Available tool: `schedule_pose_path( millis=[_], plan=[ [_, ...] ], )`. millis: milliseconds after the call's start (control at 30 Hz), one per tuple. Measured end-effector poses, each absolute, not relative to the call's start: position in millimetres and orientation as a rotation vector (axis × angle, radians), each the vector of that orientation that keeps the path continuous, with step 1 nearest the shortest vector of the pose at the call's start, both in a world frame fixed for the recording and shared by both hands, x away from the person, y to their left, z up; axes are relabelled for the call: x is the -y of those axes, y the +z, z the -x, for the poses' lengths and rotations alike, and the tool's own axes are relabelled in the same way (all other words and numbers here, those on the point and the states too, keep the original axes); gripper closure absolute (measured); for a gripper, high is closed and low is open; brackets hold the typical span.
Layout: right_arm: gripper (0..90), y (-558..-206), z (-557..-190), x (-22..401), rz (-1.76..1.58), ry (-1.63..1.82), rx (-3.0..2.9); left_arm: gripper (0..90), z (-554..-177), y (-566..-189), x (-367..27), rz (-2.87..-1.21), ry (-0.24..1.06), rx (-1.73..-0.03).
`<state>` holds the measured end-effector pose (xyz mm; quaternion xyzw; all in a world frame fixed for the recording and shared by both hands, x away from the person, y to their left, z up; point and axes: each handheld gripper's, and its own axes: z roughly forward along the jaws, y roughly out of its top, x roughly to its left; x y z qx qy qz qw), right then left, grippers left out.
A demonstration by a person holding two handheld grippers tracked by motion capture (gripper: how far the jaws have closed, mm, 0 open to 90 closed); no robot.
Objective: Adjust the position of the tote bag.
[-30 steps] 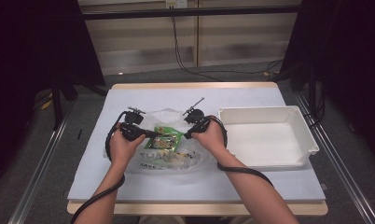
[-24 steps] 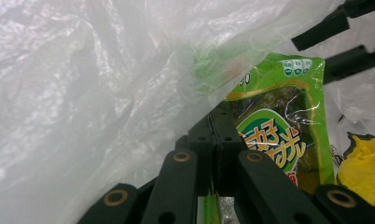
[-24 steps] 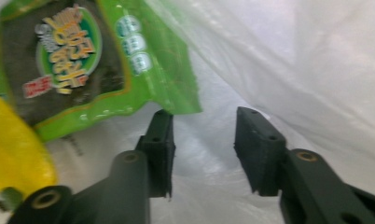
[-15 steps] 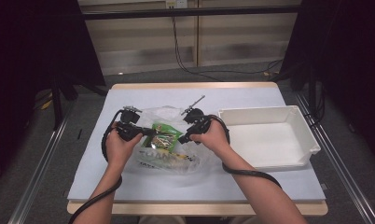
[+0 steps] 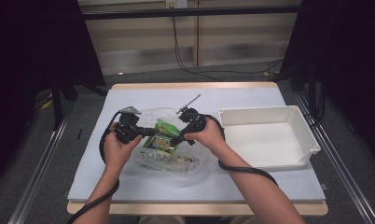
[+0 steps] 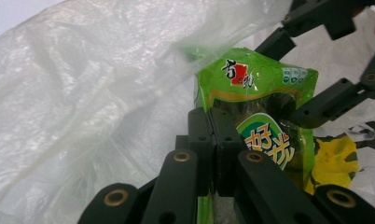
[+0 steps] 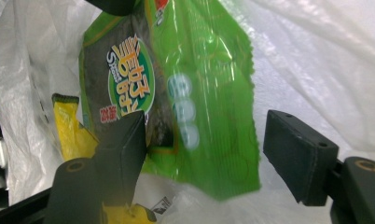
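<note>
A glossy green snack packet sits half out of a crinkled, translucent plastic bag near the middle of the pale blue table, flat and pillow-shaped, with a round printed label and a dark window in its foil. In the left gripper view the left gripper has its jaws pressed together on the packet's lower edge, pinching the film. The right gripper has just been opening; its jaws now stand apart on either side of the packet's far end, not pressing on it. Judging from this, the step in hand is drawing the packet out of the bag, with the grip passing to the left side alone. The next move likely calls for a steady pull clear of the limp bag mouth, or a fresh hold by the right jaws on the bag itself, since the thin film may cling and drag along. A yellow packet lies beneath. The white tray waits empty just to the right.
</note>
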<state>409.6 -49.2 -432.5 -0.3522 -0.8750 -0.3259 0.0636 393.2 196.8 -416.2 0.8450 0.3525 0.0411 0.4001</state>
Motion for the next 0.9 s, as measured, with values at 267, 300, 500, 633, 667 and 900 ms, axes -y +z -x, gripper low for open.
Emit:
schedule_pose_path(
  millis=[267,300,500,633,667,900],
  plan=[
    [71.6,-416.6,-406.0,46.7,0.971,-0.988,2.613,85.1,-384.9,-412.6,-202.0,-2.116,0.109,-0.921],
    [71.9,-413.7,-405.5,47.0,0.973,-0.98,2.617,82.9,-383.1,-411.1,-203.2,-2.093,0.121,-0.949],
    [72.6,-397.5,-399.6,47.0,0.91,-0.906,2.738,53.2,-381.6,-406.6,-207.7,-2.079,0.129,-0.995],
    [72.6,-392.3,-397.0,47.8,0.866,-0.901,2.785,40.0,-379.8,-406.0,-206.9,-2.115,0.12,-0.998],
    [72.6,-391.1,-395.8,47.4,0.837,-0.886,2.812,36.4,-378.2,-406.1,-205.9,-2.112,0.127,-1.006],
    [72.5,-380.2,-387.1,42.1,0.703,-0.877,2.929,23.0,-371.9,-407.2,-205.1,-2.167,0.134,-0.975]
  ],
)
